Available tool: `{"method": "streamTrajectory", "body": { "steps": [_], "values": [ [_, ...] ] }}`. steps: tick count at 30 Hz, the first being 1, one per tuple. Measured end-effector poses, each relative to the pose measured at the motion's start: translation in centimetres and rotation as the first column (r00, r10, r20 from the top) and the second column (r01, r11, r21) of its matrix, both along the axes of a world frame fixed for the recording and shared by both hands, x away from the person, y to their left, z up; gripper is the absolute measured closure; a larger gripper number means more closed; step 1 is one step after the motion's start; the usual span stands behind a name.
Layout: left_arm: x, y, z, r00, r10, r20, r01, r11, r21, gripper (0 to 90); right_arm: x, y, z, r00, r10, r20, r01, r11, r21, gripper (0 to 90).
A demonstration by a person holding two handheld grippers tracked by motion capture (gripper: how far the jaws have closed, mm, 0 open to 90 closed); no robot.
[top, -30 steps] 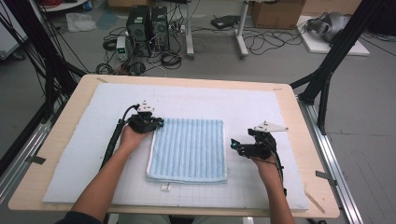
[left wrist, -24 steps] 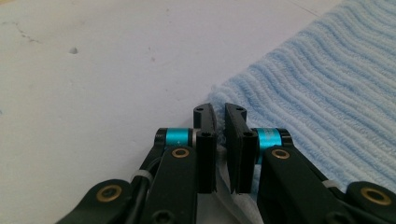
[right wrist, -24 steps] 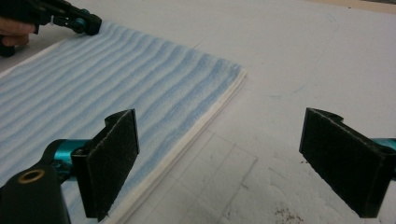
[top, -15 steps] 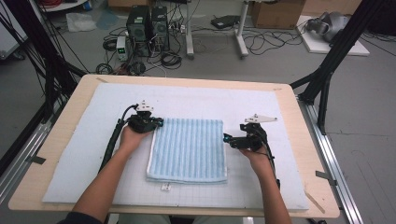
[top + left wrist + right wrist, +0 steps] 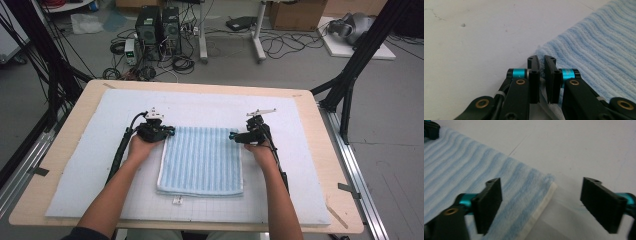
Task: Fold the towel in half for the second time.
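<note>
left tongs (image 5: pixel 541 65) pinch the towel (image 5: pixel 202 160) corner; right tongs (image 5: pixel 541 203), closing, straddle theirs, ungripped; fold not begun.

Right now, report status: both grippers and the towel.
Left gripper shut on the towel's far left corner. Right gripper open, jaws just been closing, straddling the far right corner, pads not pressing. Towel flat on the white mat. Nothing in the way.

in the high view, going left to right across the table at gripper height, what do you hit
bare wooden table edge → white mat → left gripper shut on the towel's far left corner → blue striped towel → right gripper, jaws just closing, at the far right corner → white mat → table edge
</note>
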State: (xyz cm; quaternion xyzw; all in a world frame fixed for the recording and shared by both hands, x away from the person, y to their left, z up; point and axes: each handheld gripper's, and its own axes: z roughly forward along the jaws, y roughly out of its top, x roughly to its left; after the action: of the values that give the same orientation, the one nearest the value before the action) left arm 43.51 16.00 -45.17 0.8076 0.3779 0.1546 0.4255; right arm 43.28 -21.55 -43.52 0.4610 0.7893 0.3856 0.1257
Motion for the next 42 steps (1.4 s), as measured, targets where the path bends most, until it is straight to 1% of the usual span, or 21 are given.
{"method": "streamTrajectory", "body": {
  "steps": [1,2,3,5,8,9,11,14,17,20,22,23,24,25,27,30,31,33,36,39,42],
  "values": [
    [0.0,0.0,0.0,1.0,0.004,-0.003,-0.004,1.0,-0.005,82.8,0.7,0.3,-0.2,1.0,0.004,-0.006,-0.004,1.0,0.005,28.1],
    [0.0,0.0,0.0,1.0,0.004,-0.003,-0.004,1.0,-0.005,82.8,0.7,0.3,-0.2,1.0,0.004,-0.006,-0.004,1.0,0.005,28.1],
    [0.0,0.0,0.0,1.0,0.005,-0.005,-0.005,0.9999,-0.012,82.8,1.0,0.6,-0.4,0.9998,0.019,-0.004,-0.019,1.0,-0.014,37.4],
    [0.0,0.1,0.0,1.0,0.002,-0.008,-0.002,1.0,-0.01,82.8,1.0,0.8,-0.4,0.9998,0.019,-0.005,-0.019,1.0,-0.02,39.4],
    [0.1,0.1,0.0,0.9999,0.002,-0.012,-0.003,0.9998,-0.019,82.9,1.1,1.0,-0.7,0.9998,0.006,-0.02,-0.007,0.999,-0.048,49.8],
    [0.1,0.2,0.0,0.9999,0.004,-0.015,-0.005,0.9997,-0.023,83.1,1.0,1.0,-0.6,0.9998,-0.006,-0.02,0.004,0.998,-0.063,58.5],
    [0.1,0.2,0.0,0.9999,0.006,-0.016,-0.006,0.9997,-0.025,83.2,1.0,1.0,-0.6,0.9998,-0.003,-0.018,0.002,0.998,-0.067,62.7],
    [0.2,0.3,0.0,0.9996,0.012,-0.026,-0.013,0.999,-0.042,84.1,0.7,1.4,-0.4,0.9994,0.022,-0.026,-0.024,0.996,-0.081,83.2],
    [0.4,0.8,0.1,0.9985,0.04,-0.038,-0.043,0.9946,-0.094,84.8,0.7,1.5,-0.2,0.9997,0.022,-0.007,-0.023,0.995,-0.096,84.8],
    [0.6,0.8,0.6,0.9985,0.055,0.004,-0.054,0.9916,-0.118,85.0,0.9,1.5,0.2,0.9994,-0.004,0.033,0.007,0.997,-0.08,85.6],
    [1.2,0.9,1.2,0.9971,0.074,0.018,-0.071,0.9858,-0.152,85.1,1.4,1.3,0.8,0.9959,-0.035,0.084,0.04,0.998,-0.051,85.9],
    [1.5,1.0,1.5,0.9962,0.082,0.03,-0.075,0.9813,-0.177,85.1,1.4,1.3,0.8,0.9959,-0.035,0.084,0.04,0.998,-0.051,85.9],
    [1.8,1.1,1.8,0.9946,0.089,0.054,-0.076,0.9762,-0.203,85.1,1.7,1.1,1.5,0.9902,-0.069,0.121,0.071,0.997,-0.01,86.0],
    [2.1,1.3,2.1,0.9941,0.088,0.063,-0.072,0.9722,-0.223,85.1,1.7,1.1,1.5,0.9902,-0.069,0.121,0.071,0.997,-0.01,86.0],
    [2.3,1.5,2.3,0.9936,0.085,0.075,-0.063,0.9641,-0.258,85.0,1.9,0.9,2.0,0.9844,-0.094,0.149,0.088,0.995,0.046,85.9],
    [2.0,1.7,2.4,0.9961,0.034,0.082,-0.013,0.9709,-0.239,84.9,1.8,0.8,1.9,0.9872,-0.083,0.136,0.078,0.996,0.038,85.9],
    [1.8,1.8,2.4,0.9958,0.031,0.086,-0.009,0.9699,-0.243,84.8,1.6,0.8,1.8,0.9883,-0.068,0.137,0.064,0.997,0.035,85.9],
    [1.3,2.1,2.5,0.9949,0.03,0.096,-0.002,0.9602,-0.279,84.8,1.3,0.6,1.8,0.988,-0.062,0.142,0.055,0.997,0.05,85.9],
    [0.8,2.2,2.9,0.997,-0.004,0.077,0.024,0.9628,-0.269,84.5,0.5,0.3,2.2,0.9854,-0.053,0.162,0.04,0.996,0.082,85.8],
    [-0.4,2.3,3.2,0.9905,-0.002,0.138,0.041,0.9583,-0.283,84.4,-0.3,0.1,2.6,0.9838,-0.03,0.177,0.012,0.995,0.101,85.8],
    [-1.1,2.6,3.2,0.991,-0.009,0.134,0.048,0.9545,-0.294,84.4,-1.4,-0.1,3.0,0.9811,-0.013,0.193,-0.011,0.992,0.127,85.8]
  ]
}}
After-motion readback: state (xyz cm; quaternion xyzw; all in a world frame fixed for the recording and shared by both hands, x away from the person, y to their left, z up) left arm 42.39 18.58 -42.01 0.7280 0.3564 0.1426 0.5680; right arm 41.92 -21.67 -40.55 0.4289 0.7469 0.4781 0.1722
